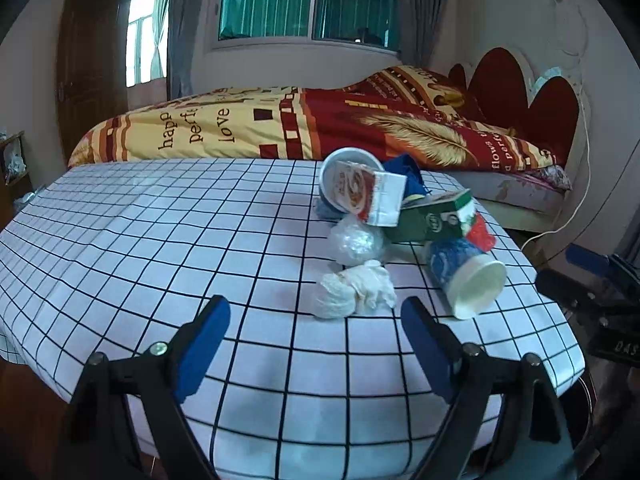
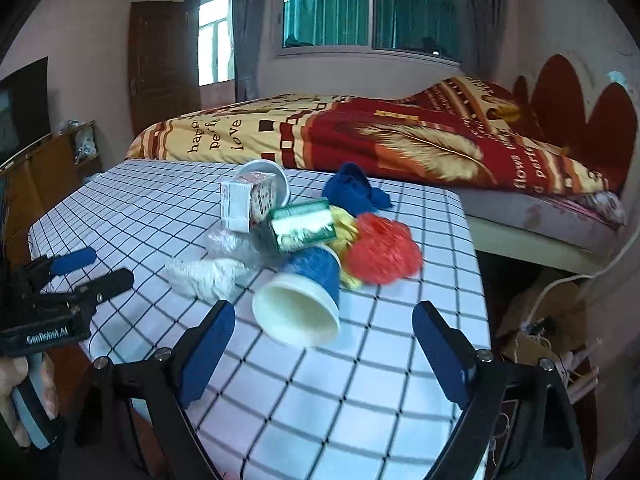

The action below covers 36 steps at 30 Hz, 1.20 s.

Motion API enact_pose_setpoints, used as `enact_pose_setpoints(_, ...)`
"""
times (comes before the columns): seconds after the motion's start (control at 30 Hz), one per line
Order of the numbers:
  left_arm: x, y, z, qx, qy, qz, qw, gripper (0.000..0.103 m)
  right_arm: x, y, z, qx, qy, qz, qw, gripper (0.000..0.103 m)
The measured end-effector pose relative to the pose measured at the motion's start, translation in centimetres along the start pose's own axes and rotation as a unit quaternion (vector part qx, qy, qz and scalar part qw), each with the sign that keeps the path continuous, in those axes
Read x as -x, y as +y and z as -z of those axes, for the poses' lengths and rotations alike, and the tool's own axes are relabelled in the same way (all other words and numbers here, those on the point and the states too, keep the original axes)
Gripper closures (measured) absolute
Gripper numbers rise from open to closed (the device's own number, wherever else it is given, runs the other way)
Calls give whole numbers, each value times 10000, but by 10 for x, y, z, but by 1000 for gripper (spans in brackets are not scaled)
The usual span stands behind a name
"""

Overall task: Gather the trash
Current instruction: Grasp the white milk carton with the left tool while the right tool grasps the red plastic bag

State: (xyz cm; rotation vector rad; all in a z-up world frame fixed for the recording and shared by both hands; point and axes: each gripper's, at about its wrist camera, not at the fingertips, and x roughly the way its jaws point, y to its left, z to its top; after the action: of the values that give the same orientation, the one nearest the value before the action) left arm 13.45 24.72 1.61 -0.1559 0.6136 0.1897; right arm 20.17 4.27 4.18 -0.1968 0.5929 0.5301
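Note:
A pile of trash lies on the checked tablecloth (image 1: 160, 240). It holds a crumpled white tissue (image 1: 354, 288), a clear plastic wad (image 1: 356, 240), a tipped blue paper cup (image 1: 466, 274), a green carton (image 1: 436, 216), a white carton (image 1: 374, 196) and a white bowl (image 1: 340, 168). My left gripper (image 1: 316, 344) is open and empty, just short of the tissue. My right gripper (image 2: 324, 344) is open and empty, with the blue cup (image 2: 304, 300) lying between and beyond its fingers. A red mesh ball (image 2: 382, 250), yellow scrap (image 2: 344, 226) and blue cloth (image 2: 354, 192) show in the right wrist view.
A bed with a red and yellow quilt (image 1: 320, 124) stands behind the table. The table's right edge (image 2: 476, 264) drops to a floor with a cardboard box (image 2: 540, 320) and a white cable (image 2: 580, 276). The left gripper (image 2: 76, 276) shows at the left of the right wrist view.

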Motion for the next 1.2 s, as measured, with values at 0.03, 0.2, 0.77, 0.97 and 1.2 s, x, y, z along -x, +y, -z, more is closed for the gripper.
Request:
enact_pose_setpoints(0.03,-4,1,-1,11,24,-10,10000,15,-6,-1,-3,-1,20,-19,10000,11)
enact_pose_setpoints(0.2,-17,6,-6,54,58,-12,10000,15,-32,0,-17,14,72,-106,9999,12)
enact_pose_setpoints(0.77,-53,-44,-55,-33,-181,422,9989,21,-70,-69,-12,-548,313,403,9972,15)
enact_pose_setpoints(0.97,-75,-54,-71,-34,-75,389,9992,26,-87,-78,-16,-531,444,334,9970,19)
enact_pose_setpoints(1.2,-93,-57,-70,-78,113,255,9996,32,-118,-82,-22,-426,702,155,9965,23)
